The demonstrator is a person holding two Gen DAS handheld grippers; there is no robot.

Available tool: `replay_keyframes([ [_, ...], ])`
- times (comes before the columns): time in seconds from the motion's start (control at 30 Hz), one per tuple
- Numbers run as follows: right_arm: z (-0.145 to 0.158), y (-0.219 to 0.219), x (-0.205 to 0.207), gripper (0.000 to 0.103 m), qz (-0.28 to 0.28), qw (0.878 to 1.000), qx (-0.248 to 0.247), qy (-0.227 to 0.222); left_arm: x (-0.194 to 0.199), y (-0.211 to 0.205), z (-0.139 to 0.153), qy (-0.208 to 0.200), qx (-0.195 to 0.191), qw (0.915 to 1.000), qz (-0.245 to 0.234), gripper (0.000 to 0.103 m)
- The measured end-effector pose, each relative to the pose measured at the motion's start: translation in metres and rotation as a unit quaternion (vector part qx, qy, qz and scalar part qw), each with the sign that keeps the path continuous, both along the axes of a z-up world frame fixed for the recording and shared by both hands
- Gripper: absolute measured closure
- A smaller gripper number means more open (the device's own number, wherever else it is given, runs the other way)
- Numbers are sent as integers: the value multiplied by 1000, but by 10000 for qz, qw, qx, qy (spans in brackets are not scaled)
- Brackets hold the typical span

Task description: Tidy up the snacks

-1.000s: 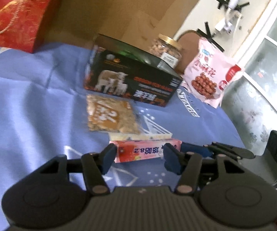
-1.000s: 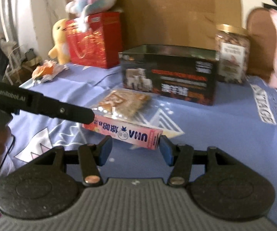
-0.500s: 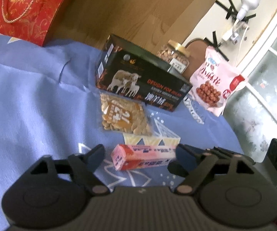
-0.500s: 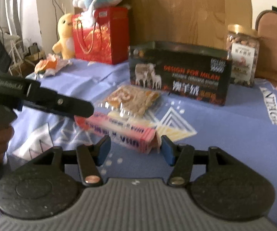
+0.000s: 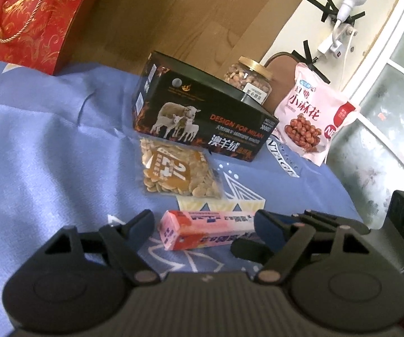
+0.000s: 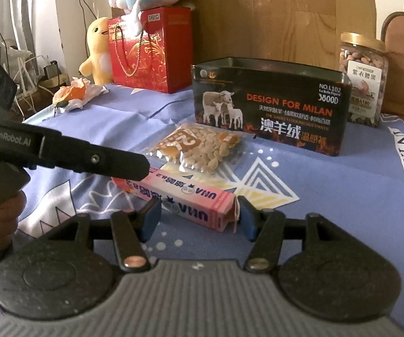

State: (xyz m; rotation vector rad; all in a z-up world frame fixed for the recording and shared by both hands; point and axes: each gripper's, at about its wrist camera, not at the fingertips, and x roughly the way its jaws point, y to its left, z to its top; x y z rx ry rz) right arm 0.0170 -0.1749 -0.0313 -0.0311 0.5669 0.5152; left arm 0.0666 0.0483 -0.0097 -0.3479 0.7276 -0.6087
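Pink carton lies on the blue surface, just in front of the seed pack that sits before the black box. Left gripper has just been opening, jaws released around the carton's near end. Right gripper stands open around its torn end. Risk: a close here crushes that flap, or the carton swivels into the seed pack.

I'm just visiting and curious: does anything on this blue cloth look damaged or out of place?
Yes. The long pink candy carton lies flat, and its end nearest the right gripper looks torn open, with a ragged flap sticking out. Otherwise, the clear packet of seeds lies flat and looks sealed.
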Motion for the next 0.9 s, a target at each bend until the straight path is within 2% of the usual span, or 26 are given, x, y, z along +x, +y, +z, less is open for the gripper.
replay_keyframes([
  [0.27, 0, -1, -1, 40, 9, 10000, 62, 12, 1, 2, -2, 15, -119, 9999, 43, 22],
  [0.6, -1, 3, -4, 18, 149, 9999, -78, 17, 0, 4, -3, 1, -216, 9997, 132, 21],
  [0.9, -1, 5, -6, 18, 80, 9999, -148, -2, 0, 9, -5, 61, -446, 9986, 267, 21],
])
